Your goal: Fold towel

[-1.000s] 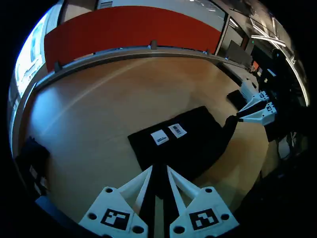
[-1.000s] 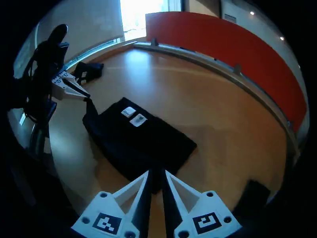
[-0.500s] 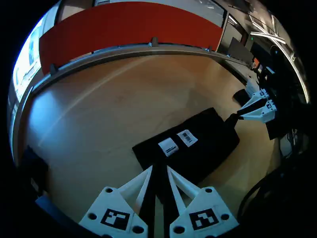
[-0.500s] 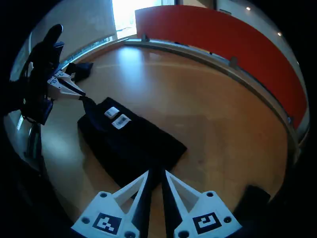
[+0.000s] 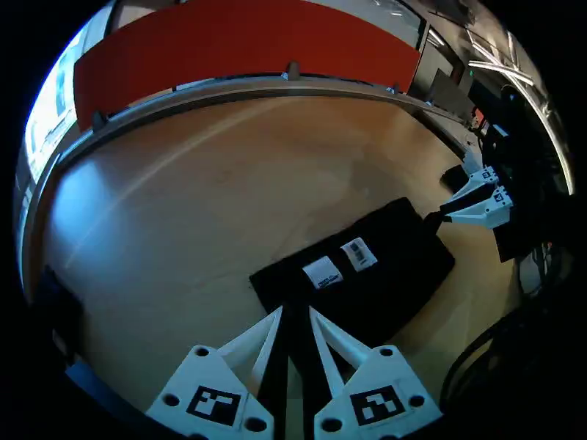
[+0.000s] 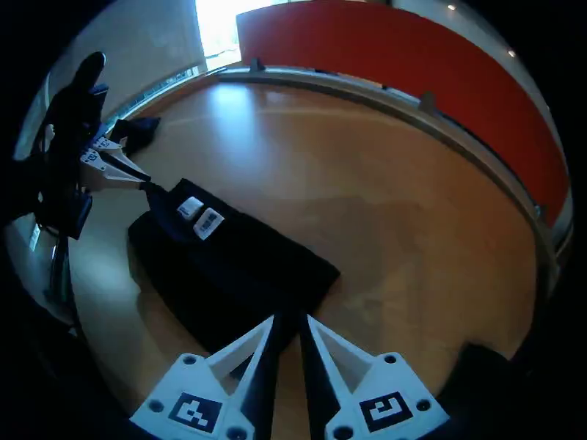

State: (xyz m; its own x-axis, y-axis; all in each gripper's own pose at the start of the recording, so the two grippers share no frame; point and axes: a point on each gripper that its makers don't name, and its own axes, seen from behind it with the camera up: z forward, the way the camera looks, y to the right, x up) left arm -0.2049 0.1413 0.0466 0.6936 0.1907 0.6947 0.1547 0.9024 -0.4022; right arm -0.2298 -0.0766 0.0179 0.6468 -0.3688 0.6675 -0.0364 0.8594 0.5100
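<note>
On the wooden table (image 5: pixel 183 220): folding partway through.
Your left gripper (image 5: pixel 293 320) clenched the black towel (image 5: pixel 381 286) at its near corner, your right gripper (image 6: pixel 290 323) the far end; it lay flat, apparently doubled, further folds probably remaining.

A pale wooden tabletop (image 5: pixel 183 213) spreads wide, glossy with reflected daylight. Along its far edge runs a grey metal rail (image 5: pixel 220 89) carrying 1 long red partition (image 5: pixel 242 37). A bright window (image 6: pixel 216 22) glows behind it, and ceiling strip lights (image 5: pixel 506 72) shine over a dim side.
</note>
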